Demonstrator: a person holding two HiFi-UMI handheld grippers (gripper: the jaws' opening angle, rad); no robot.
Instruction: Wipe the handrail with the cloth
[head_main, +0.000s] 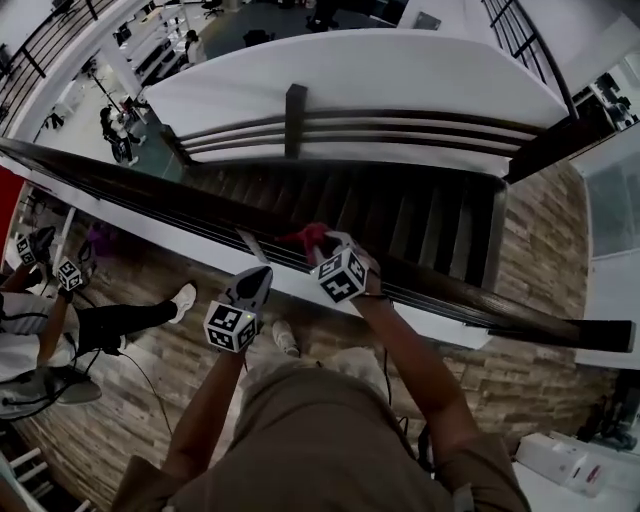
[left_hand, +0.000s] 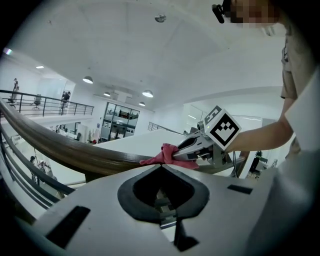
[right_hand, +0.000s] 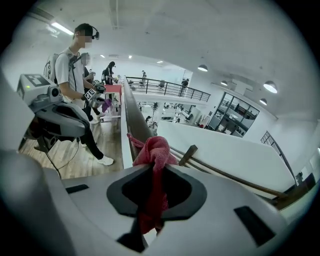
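A dark wooden handrail (head_main: 150, 190) runs from upper left to lower right across the head view. On it lies a red cloth (head_main: 306, 237), and my right gripper (head_main: 320, 243) is shut on that cloth. The right gripper view shows the cloth (right_hand: 155, 152) bunched between the jaws, resting on the handrail (right_hand: 134, 117). My left gripper (head_main: 262, 273) hovers just short of the rail, left of the cloth, jaws together and holding nothing. From the left gripper view, the handrail (left_hand: 65, 150) passes in front, with the cloth (left_hand: 162, 155) and right gripper (left_hand: 172, 156) on it.
Beyond the rail a stairwell drops to dark stairs (head_main: 400, 215), crossed by lower rails and a post (head_main: 295, 120). Another person (right_hand: 75, 65) with grippers stands on the wooden floor to my left. A white box (head_main: 560, 460) lies at the lower right.
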